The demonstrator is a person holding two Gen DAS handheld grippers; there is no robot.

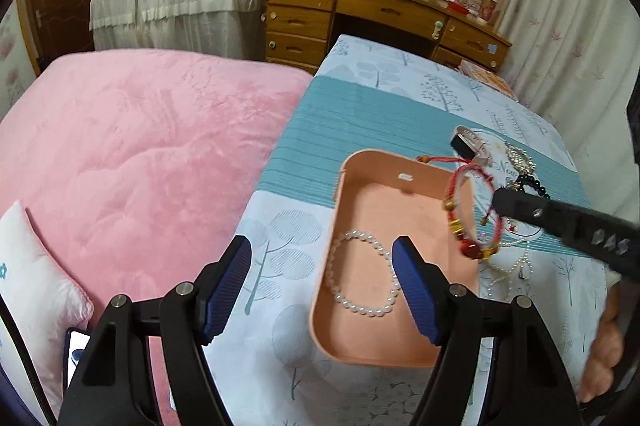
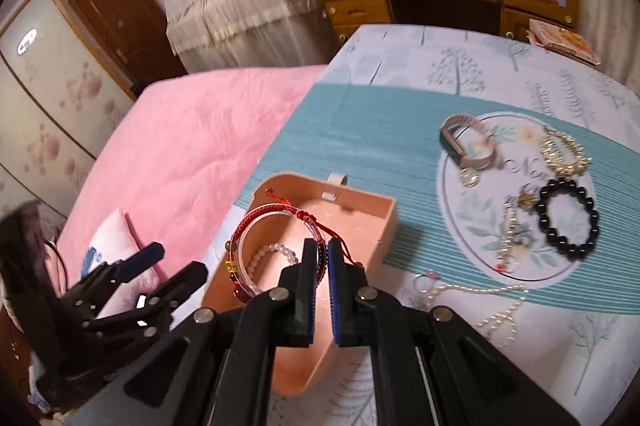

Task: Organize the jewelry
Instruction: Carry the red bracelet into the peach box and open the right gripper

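Right wrist view shows the right gripper (image 2: pixel 323 258) pinched tight on a red string bracelet (image 2: pixel 276 250), which hangs over the pink tray (image 2: pixel 380 222). A white pearl bracelet (image 1: pixel 362 274) lies inside that tray. The left gripper (image 1: pixel 322 282) is spread wide with nothing in it, just above the tray. A black bead bracelet (image 2: pixel 568 220) lies on the tablecloth (image 2: pixel 360 129) nearby.
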